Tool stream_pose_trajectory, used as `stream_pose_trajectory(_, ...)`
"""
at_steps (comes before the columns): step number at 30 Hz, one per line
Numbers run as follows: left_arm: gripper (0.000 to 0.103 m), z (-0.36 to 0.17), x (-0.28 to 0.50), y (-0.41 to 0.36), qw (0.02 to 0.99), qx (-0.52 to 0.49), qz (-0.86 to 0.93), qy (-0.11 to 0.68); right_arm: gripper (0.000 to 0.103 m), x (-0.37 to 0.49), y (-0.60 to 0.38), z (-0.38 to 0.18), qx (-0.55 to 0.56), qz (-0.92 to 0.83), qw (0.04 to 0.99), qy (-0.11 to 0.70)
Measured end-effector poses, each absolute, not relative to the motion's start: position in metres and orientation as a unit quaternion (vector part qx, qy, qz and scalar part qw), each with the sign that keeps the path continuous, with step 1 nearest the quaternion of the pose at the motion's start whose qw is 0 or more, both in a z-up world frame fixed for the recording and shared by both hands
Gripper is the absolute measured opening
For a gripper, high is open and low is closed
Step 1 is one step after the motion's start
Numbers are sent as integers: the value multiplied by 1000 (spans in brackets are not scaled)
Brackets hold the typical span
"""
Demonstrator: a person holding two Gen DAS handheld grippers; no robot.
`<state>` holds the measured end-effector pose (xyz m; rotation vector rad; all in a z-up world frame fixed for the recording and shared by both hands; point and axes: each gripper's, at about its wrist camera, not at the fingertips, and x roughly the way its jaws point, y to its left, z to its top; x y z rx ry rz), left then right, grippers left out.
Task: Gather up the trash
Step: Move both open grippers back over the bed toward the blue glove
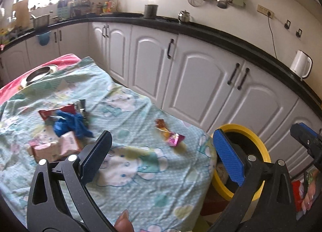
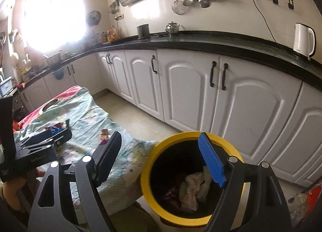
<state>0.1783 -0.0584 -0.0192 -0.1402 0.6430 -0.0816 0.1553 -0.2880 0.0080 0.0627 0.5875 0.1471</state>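
Kitchen cabinets in white run under a black counter, and a table draped in a pale green patterned sheet [image 1: 128, 173] stands in front of them

From the left wrist view, the left gripper [image 1: 161, 155] hangs over the near end of the sheet with its jaws wide apart and nothing between them. Ahead of it lies a snack wrapper [image 1: 170, 134] – orange at the far end, shiny pink at the near end, crumpled, its long axis running away from the gripper and a little to the left. Farther left sits a heap: a red packet [image 1: 57, 111], a blue glove [image 1: 72, 125] and pink tissue packs [image 1: 54, 147]. The yellow-rimmed bin [image 1: 263, 151] stands off the table's right edge, partly hidden behind the blue pad.

From the right wrist view, the right gripper [image 2: 161, 159] is above the bin [image 2: 149, 173], jaws spread and empty – crumpled white paper [image 2: 193, 187] and a dark wrapper already lie inside. The left gripper [image 2: 46, 141] shows at the left edge over the sheet.

Judging by this, the left hand is nearer the wrapper, which should be the next pick, taken across its narrow width
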Motion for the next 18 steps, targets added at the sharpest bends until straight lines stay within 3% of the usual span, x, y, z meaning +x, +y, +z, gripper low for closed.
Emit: stream_pose_trajectory(18, 92, -13, 170, 6, 950, -112, 13, 293, 77, 159, -229, 4, 29, 130, 944, 303)
